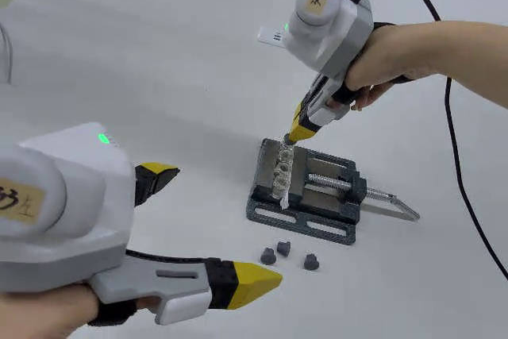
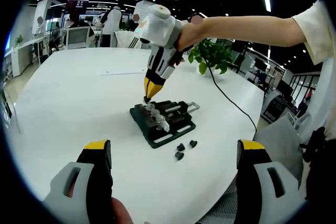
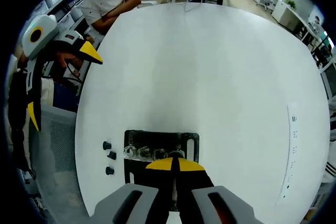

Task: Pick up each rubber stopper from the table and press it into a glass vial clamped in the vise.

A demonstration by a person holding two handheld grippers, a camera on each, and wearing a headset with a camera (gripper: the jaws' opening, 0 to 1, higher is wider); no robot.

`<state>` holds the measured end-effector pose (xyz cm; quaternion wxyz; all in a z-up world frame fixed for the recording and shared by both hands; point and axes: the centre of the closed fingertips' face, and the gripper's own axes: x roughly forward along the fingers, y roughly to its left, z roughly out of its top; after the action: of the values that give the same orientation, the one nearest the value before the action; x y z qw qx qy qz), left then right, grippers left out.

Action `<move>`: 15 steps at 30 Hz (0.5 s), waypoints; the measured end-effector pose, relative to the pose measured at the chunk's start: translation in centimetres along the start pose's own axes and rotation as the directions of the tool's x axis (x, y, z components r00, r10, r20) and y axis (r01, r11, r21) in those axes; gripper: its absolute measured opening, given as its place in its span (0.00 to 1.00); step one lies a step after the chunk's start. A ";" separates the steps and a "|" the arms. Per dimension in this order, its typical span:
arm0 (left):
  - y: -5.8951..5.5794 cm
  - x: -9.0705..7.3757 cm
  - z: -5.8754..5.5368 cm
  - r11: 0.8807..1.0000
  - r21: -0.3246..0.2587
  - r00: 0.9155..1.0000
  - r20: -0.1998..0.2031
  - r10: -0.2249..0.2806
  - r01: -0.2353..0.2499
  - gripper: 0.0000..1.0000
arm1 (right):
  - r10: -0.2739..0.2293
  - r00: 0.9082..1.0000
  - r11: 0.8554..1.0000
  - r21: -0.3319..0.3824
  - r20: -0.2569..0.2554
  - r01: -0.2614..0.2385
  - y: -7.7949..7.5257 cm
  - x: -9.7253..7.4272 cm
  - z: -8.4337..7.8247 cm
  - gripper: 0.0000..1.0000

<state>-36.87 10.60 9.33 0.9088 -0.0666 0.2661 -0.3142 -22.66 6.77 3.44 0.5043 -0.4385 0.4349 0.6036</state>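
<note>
Holding R gripper (image 1: 300, 134) tip at far end of vial row; L gripper (image 1: 208, 228) low, near-left.
R jaws together, tip right over the farthest glass vial (image 1: 286, 151) in the row clamped in the vise (image 1: 302, 224); can't tell if anything's pinched between them. L jaws wide apart, nothing in them, well left of vise. Three rubber stoppers (image 1: 283, 248) loose on table (image 1: 159, 53), just on near side of vise, close together, not touching.
</note>
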 end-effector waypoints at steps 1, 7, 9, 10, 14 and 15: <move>0.1 -0.1 0.0 1.000 0.001 1.000 0.001 0.003 -0.003 0.99 | -0.007 1.000 1.000 -0.012 0.000 0.007 -0.1 0.0 0.0 0.00; 0.4 -0.2 0.2 1.000 0.017 1.000 -0.001 0.012 -0.012 0.99 | -0.017 0.999 1.000 0.011 0.049 0.017 -0.6 -0.1 -0.1 0.00; 0.3 -0.2 0.3 1.000 0.020 1.000 0.003 0.011 -0.011 0.99 | -0.026 0.997 1.000 0.009 0.067 0.025 -0.9 0.0 0.0 0.00; 0.2 -0.2 0.3 1.000 0.021 1.000 0.003 0.010 -0.010 0.99 | -0.029 0.997 1.000 0.009 0.072 0.028 -0.8 0.0 0.0 0.00; 0.1 -0.2 0.3 1.000 0.021 1.000 0.001 0.008 -0.008 0.99 | -0.044 0.994 0.999 0.017 0.102 0.043 -0.5 -0.1 -0.2 0.00; 0.0 -0.1 0.3 1.000 0.022 1.000 0.001 0.008 -0.008 0.99 | -0.046 0.993 0.999 0.018 0.105 0.044 -0.4 -0.2 -0.2 0.00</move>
<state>-36.78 10.70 9.64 0.9108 -0.0558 0.2627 -0.3135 -22.18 6.58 3.50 0.5435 -0.4117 0.4022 0.6110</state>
